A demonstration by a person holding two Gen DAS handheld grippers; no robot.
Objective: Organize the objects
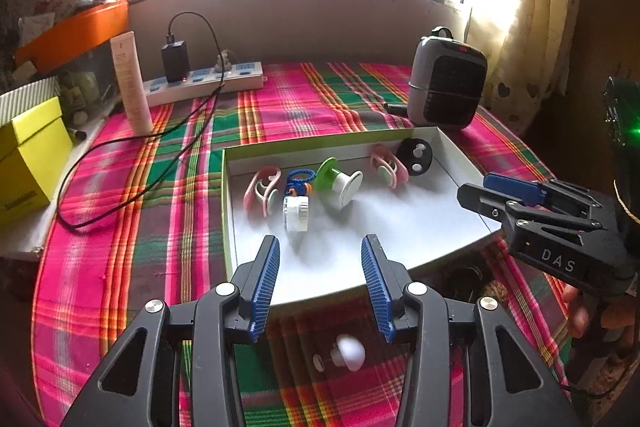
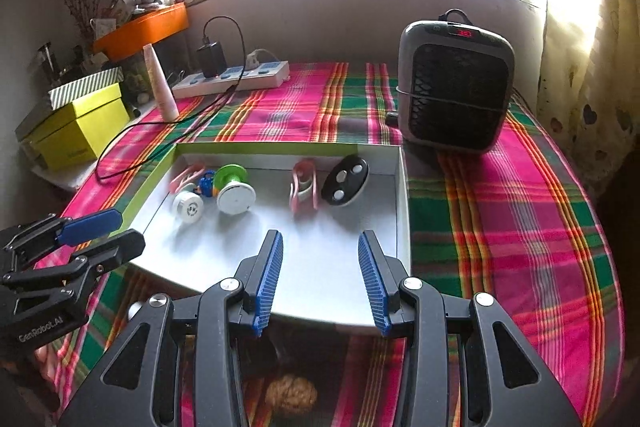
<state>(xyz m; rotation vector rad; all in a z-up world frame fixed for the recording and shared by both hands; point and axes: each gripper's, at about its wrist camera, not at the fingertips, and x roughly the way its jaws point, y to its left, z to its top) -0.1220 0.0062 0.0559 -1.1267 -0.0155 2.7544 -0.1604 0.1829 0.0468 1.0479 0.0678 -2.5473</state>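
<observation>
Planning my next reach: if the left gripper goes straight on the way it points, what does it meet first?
Probably the bare white floor of the tray; the left gripper is open and empty. The white round case lies just left of that line.

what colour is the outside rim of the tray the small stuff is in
Lime green on the outside of the tray, white inside; it shows best in the right wrist view.

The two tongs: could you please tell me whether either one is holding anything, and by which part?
Nothing is held. The left tongs and the right tongs both stand open and empty above the near edge of the white box.
</observation>
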